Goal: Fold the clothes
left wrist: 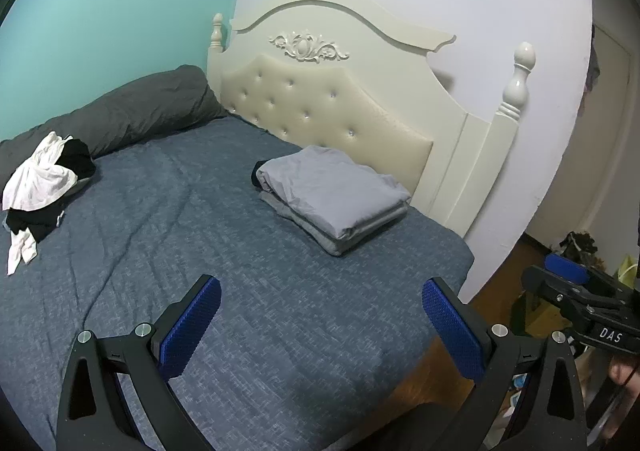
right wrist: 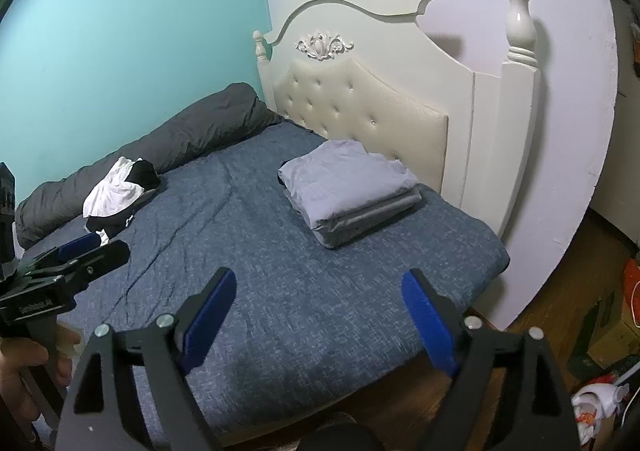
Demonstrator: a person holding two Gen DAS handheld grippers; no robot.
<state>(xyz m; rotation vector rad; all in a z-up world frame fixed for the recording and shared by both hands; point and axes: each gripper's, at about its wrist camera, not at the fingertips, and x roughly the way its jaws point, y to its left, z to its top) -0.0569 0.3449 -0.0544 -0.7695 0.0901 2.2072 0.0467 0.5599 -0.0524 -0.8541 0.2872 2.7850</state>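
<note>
You are standing in a home bedroom: a bed (left wrist: pixel 280 311) with a blue quilt fills it, a cream tufted headboard (left wrist: pixel 320 107) at its head, a dark rolled duvet (left wrist: pixel 132 111) along its wall side, wooden floor (right wrist: pixel 560 291) beside it.

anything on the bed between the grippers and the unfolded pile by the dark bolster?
Nothing visible. Only bare blue bedspread lies between the open left gripper or open right gripper and the white-and-black clothes pile. The folded grey stack sits off to the side, near the headboard.

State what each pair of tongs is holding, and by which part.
Nothing: the left tongs and right tongs both stand open above the blue bedspread, empty.
</note>
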